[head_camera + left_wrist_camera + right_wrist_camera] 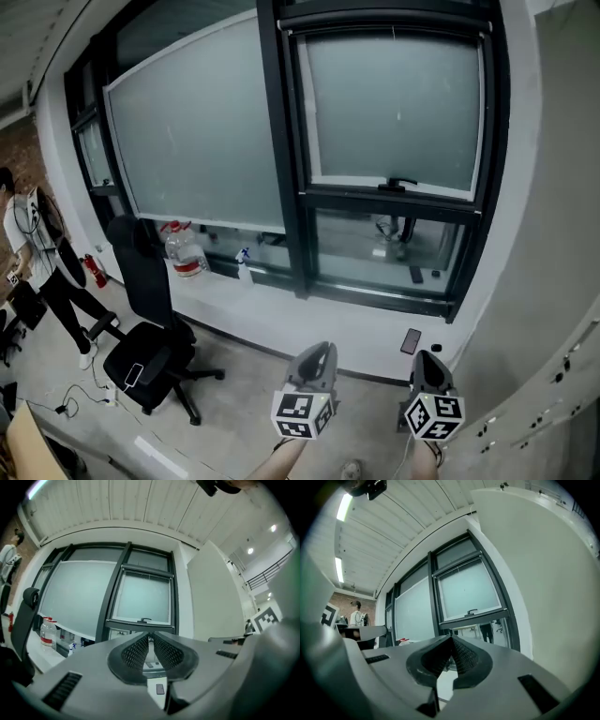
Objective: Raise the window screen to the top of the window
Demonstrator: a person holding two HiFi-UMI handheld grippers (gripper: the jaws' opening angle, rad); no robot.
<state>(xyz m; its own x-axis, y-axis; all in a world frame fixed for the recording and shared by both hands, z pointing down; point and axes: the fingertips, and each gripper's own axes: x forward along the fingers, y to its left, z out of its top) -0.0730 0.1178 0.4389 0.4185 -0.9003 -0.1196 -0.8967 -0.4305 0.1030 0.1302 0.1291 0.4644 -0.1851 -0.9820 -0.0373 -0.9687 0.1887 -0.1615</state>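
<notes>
In the head view, the left gripper [319,349] and the right gripper [427,356] are held low, side by side, well apart from the window screen [394,108]. The screen's handle [401,183] sits partway down the right-hand window.

In the left gripper view, the jaws are pressed together with nothing between them.

In the right gripper view, the jaws are likewise closed and empty, aimed up at the screen.
</notes>
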